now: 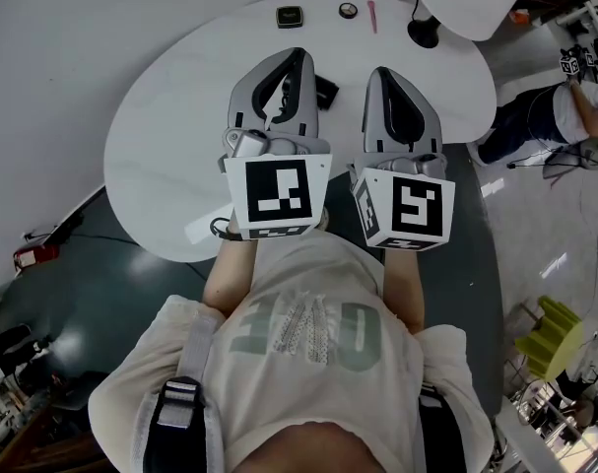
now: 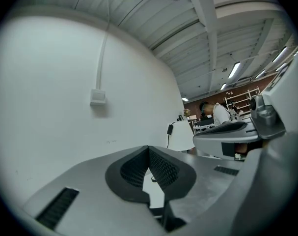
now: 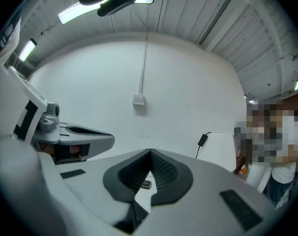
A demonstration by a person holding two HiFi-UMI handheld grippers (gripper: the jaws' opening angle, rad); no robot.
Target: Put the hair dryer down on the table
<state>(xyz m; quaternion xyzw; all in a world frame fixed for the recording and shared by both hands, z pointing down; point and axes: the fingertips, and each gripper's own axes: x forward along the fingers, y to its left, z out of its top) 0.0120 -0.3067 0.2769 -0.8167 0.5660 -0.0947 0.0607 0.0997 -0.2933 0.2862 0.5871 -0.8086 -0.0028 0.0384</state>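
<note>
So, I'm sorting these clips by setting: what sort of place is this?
Probably a lab or workshop, not a home: a round white table, metal shelving racks at the back, and strip lights on a ribbed industrial ceiling.

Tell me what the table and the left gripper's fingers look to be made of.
The table: white, smooth, with a soft glare patch near its edge; probably laminate or painted board, undecidable from here. The left gripper fingers: black, matte, finely ribbed inner faces, likely rubber; the grey outer shell looks like moulded plastic.
</note>
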